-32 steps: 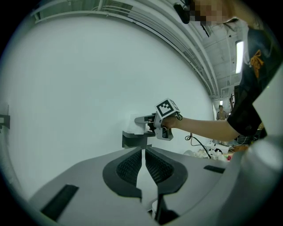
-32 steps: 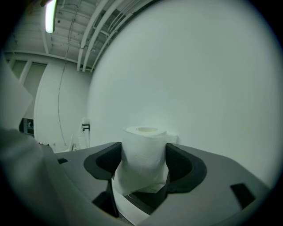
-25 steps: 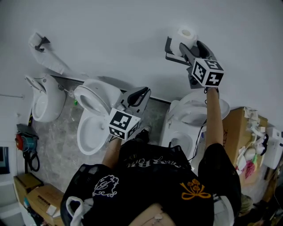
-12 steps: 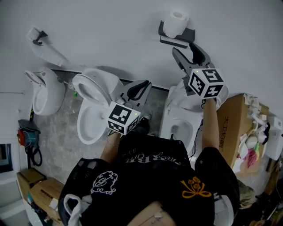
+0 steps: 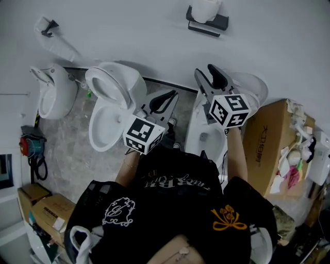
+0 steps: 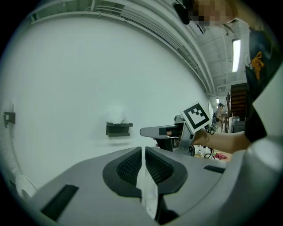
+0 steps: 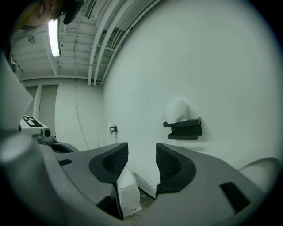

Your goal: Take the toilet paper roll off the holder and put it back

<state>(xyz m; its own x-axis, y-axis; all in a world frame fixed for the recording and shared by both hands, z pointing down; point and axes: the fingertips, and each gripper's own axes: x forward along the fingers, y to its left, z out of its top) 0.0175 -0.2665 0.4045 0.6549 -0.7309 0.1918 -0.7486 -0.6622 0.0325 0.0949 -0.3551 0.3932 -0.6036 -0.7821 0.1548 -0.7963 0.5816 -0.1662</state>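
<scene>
right hand-held gripper [image 5: 205, 73] has left the holder [image 5: 220, 22], jaws closing empty; toilet paper roll [image 5: 206, 7] sits back, task seems done.

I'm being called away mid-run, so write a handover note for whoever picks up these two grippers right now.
Left gripper: jaws shut, empty.
Right gripper: jaws apart and closing, nothing between them, short of the wall.
Toilet paper roll sits on its holder.
Done: a second ago the right gripper was at the roll and is now clear of it, so the put-back looks finished.
Left: probably nothing; check the roll sits firmly.
</scene>
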